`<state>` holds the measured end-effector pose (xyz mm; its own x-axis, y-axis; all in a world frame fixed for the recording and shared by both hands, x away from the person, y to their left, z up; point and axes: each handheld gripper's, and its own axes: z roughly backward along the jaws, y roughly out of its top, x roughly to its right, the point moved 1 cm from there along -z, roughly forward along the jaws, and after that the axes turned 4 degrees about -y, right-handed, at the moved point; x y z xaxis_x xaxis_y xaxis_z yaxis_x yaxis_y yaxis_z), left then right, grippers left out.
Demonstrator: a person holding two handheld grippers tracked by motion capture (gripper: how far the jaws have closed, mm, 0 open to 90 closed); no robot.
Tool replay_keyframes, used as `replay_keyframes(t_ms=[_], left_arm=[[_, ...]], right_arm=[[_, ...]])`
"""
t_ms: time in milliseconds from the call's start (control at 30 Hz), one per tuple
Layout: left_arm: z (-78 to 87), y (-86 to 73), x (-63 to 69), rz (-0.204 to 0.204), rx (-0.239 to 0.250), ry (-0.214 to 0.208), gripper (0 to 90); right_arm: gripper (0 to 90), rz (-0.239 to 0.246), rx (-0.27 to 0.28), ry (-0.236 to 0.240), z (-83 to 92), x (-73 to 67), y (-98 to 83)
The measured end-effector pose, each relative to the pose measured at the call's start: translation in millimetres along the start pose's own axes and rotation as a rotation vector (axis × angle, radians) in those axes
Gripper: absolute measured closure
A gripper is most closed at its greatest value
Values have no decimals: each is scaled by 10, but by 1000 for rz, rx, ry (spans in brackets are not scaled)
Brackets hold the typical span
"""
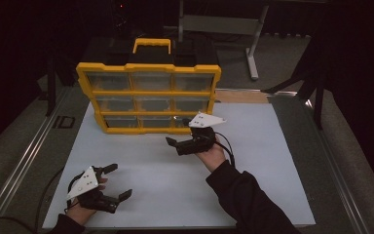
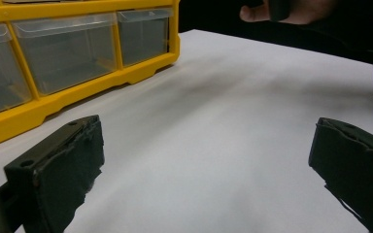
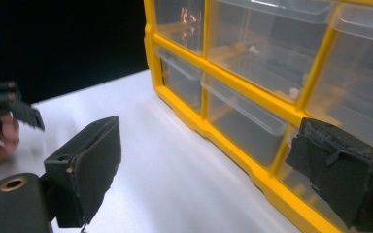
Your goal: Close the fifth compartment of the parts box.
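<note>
Right gripper [image 1: 174,145], centre of the high view: jaws spread, holding nothing, just in front of the bottom row of the yellow drawer cabinet [image 1: 148,92], which stands upper centre on the white table [image 1: 253,165]. Left gripper [image 1: 118,182], lower left: jaws spread, empty, well apart from the cabinet. All drawers appear closed; judged not yet started, with every drawer still to be handled.
</note>
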<state>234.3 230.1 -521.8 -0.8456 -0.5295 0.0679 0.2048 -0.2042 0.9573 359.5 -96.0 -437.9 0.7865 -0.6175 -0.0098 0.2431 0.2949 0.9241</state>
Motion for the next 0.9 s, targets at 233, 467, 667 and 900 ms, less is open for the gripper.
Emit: replay_keyframes(t_ms=[233, 467, 667, 900], left_arm=[[-3, 1, 0, -3, -4, -2, 0], [-2, 3, 1, -4, -6, -2, 0], [3, 4, 0, -2, -1, 2, 0], [1, 5, 3, -3, -3, 0, 0]], right_arm=[[101, 12, -14, -5, 163, 28, -133], [101, 32, -10, -3, 300, 19, -254], [101, 24, 12, 9, 426, 15, -311], [101, 13, 31, 1, 607, 59, -412]])
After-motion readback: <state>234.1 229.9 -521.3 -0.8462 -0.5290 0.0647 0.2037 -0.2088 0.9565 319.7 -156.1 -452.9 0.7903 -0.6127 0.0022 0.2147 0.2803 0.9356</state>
